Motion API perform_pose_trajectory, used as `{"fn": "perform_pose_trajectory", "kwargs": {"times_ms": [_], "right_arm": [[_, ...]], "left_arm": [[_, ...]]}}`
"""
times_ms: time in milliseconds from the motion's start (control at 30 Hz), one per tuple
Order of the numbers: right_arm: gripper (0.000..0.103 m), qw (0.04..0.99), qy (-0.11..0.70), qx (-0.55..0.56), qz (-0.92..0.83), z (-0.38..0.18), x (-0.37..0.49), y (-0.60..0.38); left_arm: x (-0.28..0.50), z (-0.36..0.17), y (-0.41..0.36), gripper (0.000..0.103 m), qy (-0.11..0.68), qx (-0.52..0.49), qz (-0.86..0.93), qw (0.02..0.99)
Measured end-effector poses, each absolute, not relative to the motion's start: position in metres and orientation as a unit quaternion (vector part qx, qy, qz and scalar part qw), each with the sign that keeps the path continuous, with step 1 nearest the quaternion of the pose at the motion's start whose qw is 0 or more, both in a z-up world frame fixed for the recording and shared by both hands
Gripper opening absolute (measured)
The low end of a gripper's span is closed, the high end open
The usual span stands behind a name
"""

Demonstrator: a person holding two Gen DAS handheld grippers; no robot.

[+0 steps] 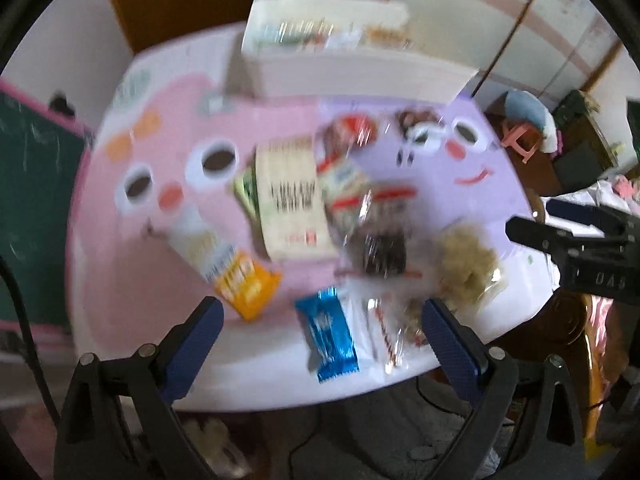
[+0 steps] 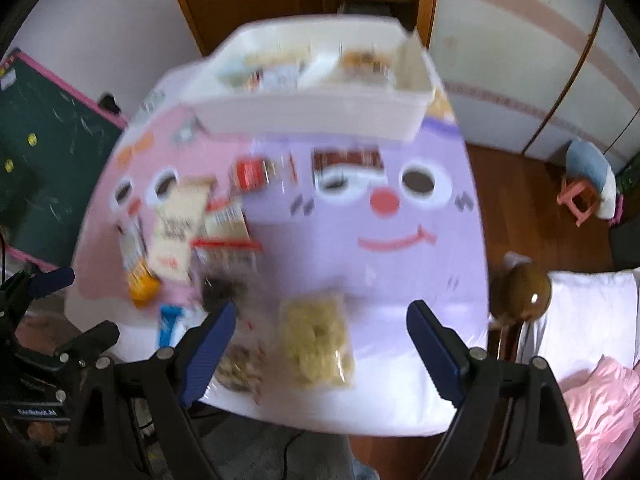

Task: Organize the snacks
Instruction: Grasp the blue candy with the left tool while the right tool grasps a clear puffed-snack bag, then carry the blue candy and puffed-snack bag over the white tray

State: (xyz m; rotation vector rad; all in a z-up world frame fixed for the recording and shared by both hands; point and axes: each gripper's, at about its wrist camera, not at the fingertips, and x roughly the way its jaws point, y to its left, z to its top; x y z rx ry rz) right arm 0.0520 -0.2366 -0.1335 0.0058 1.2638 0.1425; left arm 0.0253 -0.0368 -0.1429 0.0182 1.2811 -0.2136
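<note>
The white bin [image 2: 312, 116] at the far side looks like smooth matt plastic. The blue wrapper [image 1: 330, 334] shines like foil, and the clear bag of pale snacks [image 2: 318, 346] is glossy film (crinkled). Ribbed blue pads [image 1: 198, 340] line black plastic gripper arms with metal screws.
</note>
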Motion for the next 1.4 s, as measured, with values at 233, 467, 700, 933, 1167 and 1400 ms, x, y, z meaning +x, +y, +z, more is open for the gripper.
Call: {"fn": "perform_pose_trajectory", "kwargs": {"times_ms": [233,467,700,933,1167,1400], "right_arm": [[0.071,0.767,0.638,-0.007,0.07,-0.185,0.044,-0.235],[0.065,0.754,0.652,-0.03,0.076,-0.204,0.038,-0.23],[0.06,0.744,0.662,-0.038,0.081,-0.219,0.039,-0.222],[0.046,0.747,0.659,-0.046,0.076,-0.22,0.037,-0.216],[0.04,0.762,0.645,-0.014,0.063,-0.201,0.048,-0.227],[0.04,0.789,0.611,0.022,0.06,-0.156,0.06,-0.24]], "left_arm": [[0.024,-0.203,-0.028,0.083,0.659,-0.06,-0.075,0.746],[0.019,-0.233,-0.036,0.073,0.682,-0.047,-0.063,0.727],[0.022,-0.236,-0.044,0.069,0.678,-0.027,-0.054,0.732],[0.016,-0.232,-0.049,0.029,0.669,0.015,-0.046,0.741],[0.02,-0.211,-0.03,0.028,0.662,-0.001,-0.052,0.748],[0.04,-0.132,-0.03,0.028,0.601,0.022,-0.076,0.796]]}}
